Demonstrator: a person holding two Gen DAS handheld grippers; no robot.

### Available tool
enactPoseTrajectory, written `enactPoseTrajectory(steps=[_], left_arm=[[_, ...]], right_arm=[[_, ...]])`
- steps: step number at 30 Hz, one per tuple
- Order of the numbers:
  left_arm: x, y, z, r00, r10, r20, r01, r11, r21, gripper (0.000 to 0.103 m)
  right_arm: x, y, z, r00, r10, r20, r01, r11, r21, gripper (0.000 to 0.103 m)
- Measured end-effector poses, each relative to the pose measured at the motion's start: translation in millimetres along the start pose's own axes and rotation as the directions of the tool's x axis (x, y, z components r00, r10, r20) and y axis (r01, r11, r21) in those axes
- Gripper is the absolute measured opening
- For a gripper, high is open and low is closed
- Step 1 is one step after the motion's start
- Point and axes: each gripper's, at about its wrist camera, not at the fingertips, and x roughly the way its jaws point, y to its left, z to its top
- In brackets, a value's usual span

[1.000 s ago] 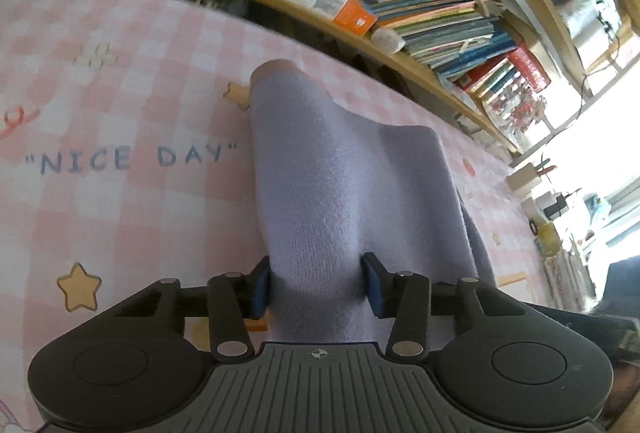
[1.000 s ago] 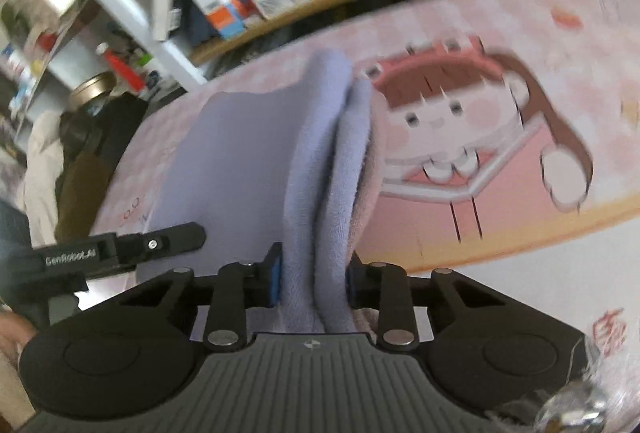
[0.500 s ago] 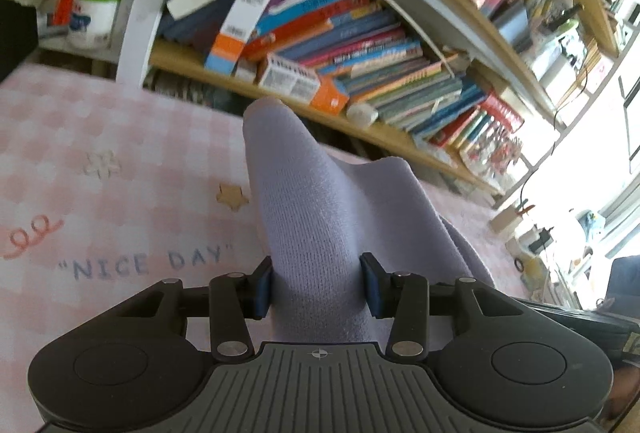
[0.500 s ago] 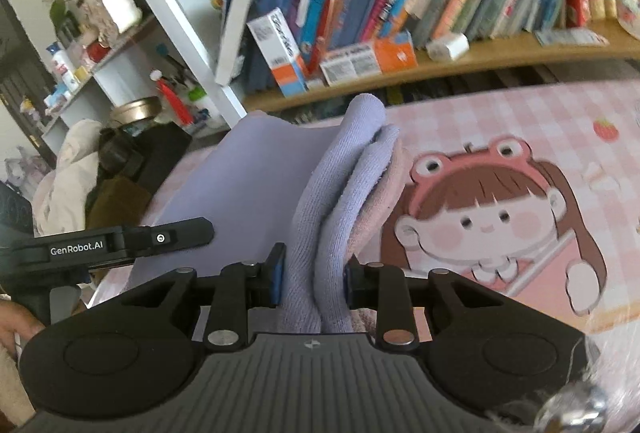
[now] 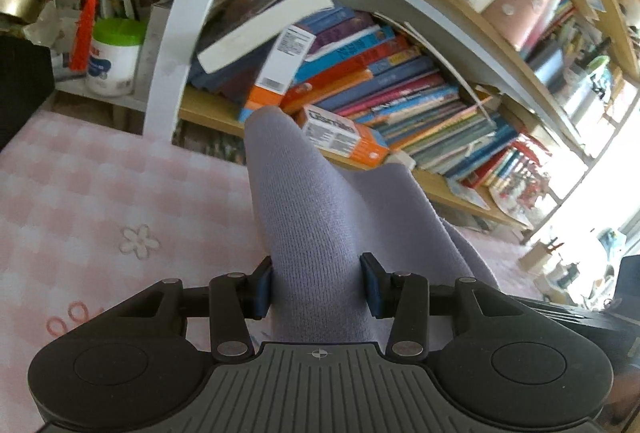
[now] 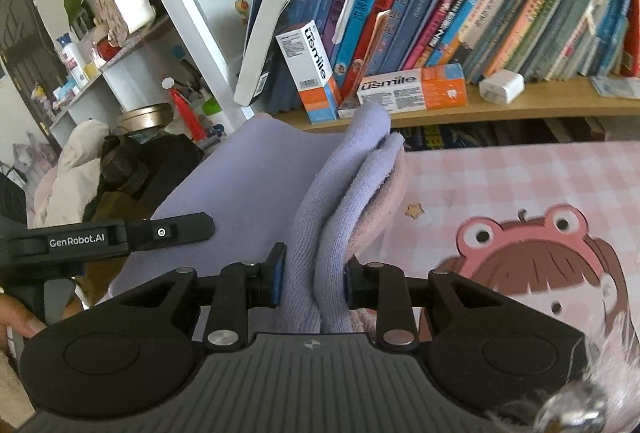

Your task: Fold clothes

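Lilac knit fills the middle of both views: the garment [image 5: 316, 233] is pinched between the blue pads of my left gripper [image 5: 316, 287], which grips a smooth rounded fold that rises away from the fingers toward the bookshelf [image 5: 400, 81]. My right gripper [image 6: 314, 283] clamps a thicker bunch of the same garment [image 6: 340, 201], several layers with a pinkish inner face showing at the right side. Between my two grips the cloth spreads as a flat sheet, held up above the pink checked bedsheet [image 5: 100, 193]. In the right view my left gripper [image 6: 120, 237] shows at the left edge, just beside the sheet of cloth. A cartoon girl in a frog hat [image 6: 540, 261] is printed on the bedsheet [image 6: 500, 173] to the right of the bunch.
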Motion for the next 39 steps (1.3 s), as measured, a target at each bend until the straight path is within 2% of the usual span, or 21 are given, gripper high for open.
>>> enactPoseTrajectory(steps=[14,21,25,29,31,34,36,39], left_arm=[[40.3,38.0,16.4,0.999,0.042,0.026,-0.042,0.999,-0.017,0.043],[66.3,55.6,18.4,0.997,0.074,-0.030,-0.076,0.996,-0.054,0.043],[77.2,62.5,14.1,0.992,0.097,-0.076,-0.101,0.993,-0.060,0.043],[81.9,67.3,13.3,0.990,0.103,-0.095,-0.109,0.992,-0.068,0.046],[81.4,67.7,12.1,0.989,0.111,-0.096,-0.118,0.991,-0.066,0.049],[78.3,65.1,10.8,0.987,0.133,-0.086,-0.136,0.990,-0.041,0.053],[74.3,61.6,10.5,0.984,0.162,-0.068,-0.163,0.986,-0.012,0.062],[63.6,56.0,11.0,0.977,0.214,-0.022,-0.214,0.977,0.015,0.068]], right_arm=[[60.8,-6.4,14.7,1.000,-0.012,-0.002,0.012,1.000,-0.022,0.025],[89.0,-17.7,18.3,0.999,-0.025,-0.043,0.025,1.000,-0.001,0.025],[103.5,-27.4,13.3,0.994,-0.049,-0.098,0.054,0.997,0.047,0.026],[109.2,-36.5,8.7,0.992,-0.044,-0.117,0.056,0.993,0.101,0.029],[109.3,-38.8,7.3,0.992,-0.045,-0.118,0.059,0.992,0.115,0.032],[107.1,-36.2,7.4,0.989,-0.090,-0.118,0.100,0.991,0.085,0.053],[104.2,-33.5,7.9,0.986,-0.121,-0.112,0.128,0.990,0.054,0.070],[95.3,-32.2,9.3,0.984,-0.155,-0.089,0.158,0.987,0.026,0.080]])
